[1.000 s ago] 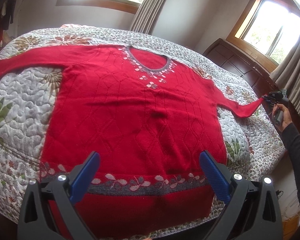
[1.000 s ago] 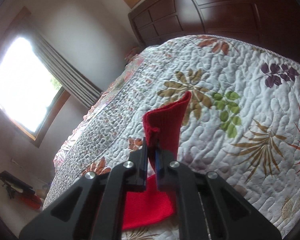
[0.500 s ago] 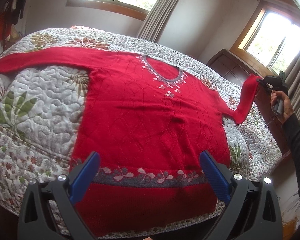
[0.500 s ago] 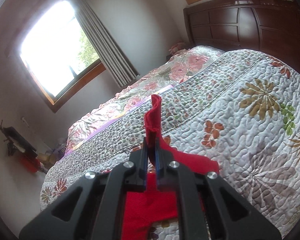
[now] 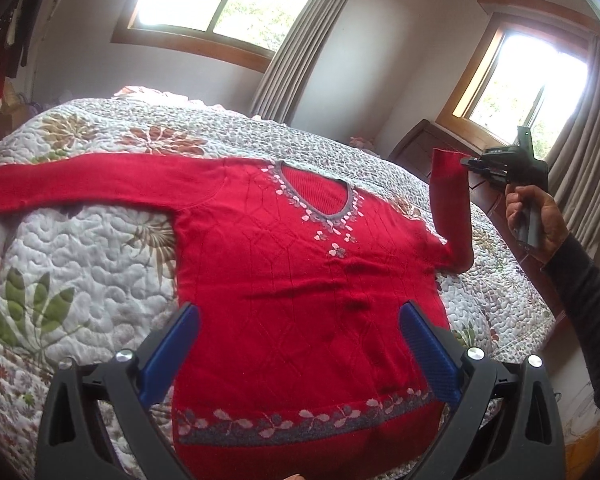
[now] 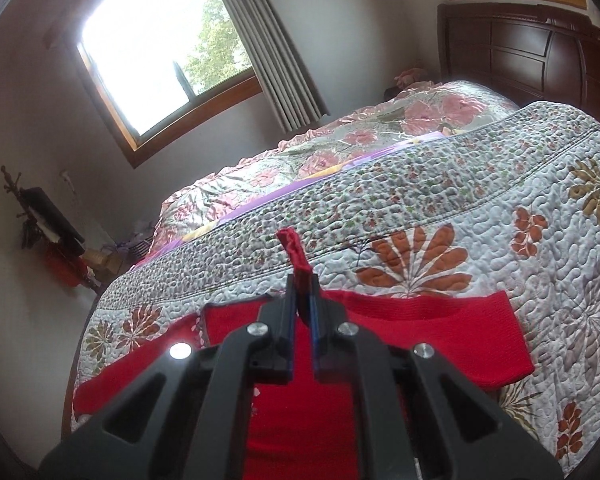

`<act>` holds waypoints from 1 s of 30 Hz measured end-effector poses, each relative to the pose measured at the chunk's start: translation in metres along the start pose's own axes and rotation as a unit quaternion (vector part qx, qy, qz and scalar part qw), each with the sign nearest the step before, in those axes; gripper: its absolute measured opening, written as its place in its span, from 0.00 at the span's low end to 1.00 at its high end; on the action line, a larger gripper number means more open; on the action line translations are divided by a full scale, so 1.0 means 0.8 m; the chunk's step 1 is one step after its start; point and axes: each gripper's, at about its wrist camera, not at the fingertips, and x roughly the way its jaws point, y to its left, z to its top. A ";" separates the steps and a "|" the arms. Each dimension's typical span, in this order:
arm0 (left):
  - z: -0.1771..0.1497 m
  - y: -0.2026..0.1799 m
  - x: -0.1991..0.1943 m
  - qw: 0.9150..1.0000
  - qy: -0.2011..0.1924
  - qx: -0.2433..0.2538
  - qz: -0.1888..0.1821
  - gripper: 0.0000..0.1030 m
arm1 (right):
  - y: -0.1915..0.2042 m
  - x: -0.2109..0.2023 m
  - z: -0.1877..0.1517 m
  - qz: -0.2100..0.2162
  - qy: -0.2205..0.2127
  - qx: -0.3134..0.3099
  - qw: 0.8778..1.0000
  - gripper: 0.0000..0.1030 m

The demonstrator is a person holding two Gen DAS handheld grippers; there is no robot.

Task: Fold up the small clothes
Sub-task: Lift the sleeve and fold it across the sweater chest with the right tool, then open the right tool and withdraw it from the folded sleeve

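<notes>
A red knit sweater (image 5: pixel 300 288) with a grey flowered neckline and hem band lies face up on the quilted bed (image 5: pixel 80 280). Its left sleeve (image 5: pixel 80 188) stretches flat to the left. Its right sleeve (image 5: pixel 450 208) stands lifted off the bed, the cuff pinched in my right gripper (image 5: pixel 466 162), which a hand holds at the right. In the right wrist view the right gripper (image 6: pixel 303 280) is shut on the red cuff (image 6: pixel 294 250), above the sweater body (image 6: pixel 300 420). My left gripper (image 5: pixel 298 320) hovers open over the sweater's lower half, nothing between its blue pads.
A dark wooden dresser (image 6: pixel 540 48) stands past the bed's far right side. Windows with curtains (image 5: pixel 292 40) fill the back wall. A coat stand with clothes (image 6: pixel 40 224) is in the left corner. A pink flowered cover (image 6: pixel 340 148) lies at the bed's head.
The right gripper has raised the right sleeve's cuff higher and carried it inward over the sweater. The left gripper has drifted forward over the sweater body, still open.
</notes>
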 end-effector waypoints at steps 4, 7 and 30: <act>0.015 0.013 0.016 1.000 0.011 -0.008 -0.019 0.96 | 0.053 0.037 -0.035 0.009 0.025 -0.025 0.999 0.04; 0.027 0.023 0.029 0.999 0.018 -0.010 -0.026 0.96 | 0.085 0.069 -0.066 0.016 0.050 -0.033 0.998 0.04; 0.124 0.009 0.261 0.932 0.171 -0.210 -0.243 0.96 | 0.081 0.065 -0.274 0.095 0.108 -0.019 0.989 0.44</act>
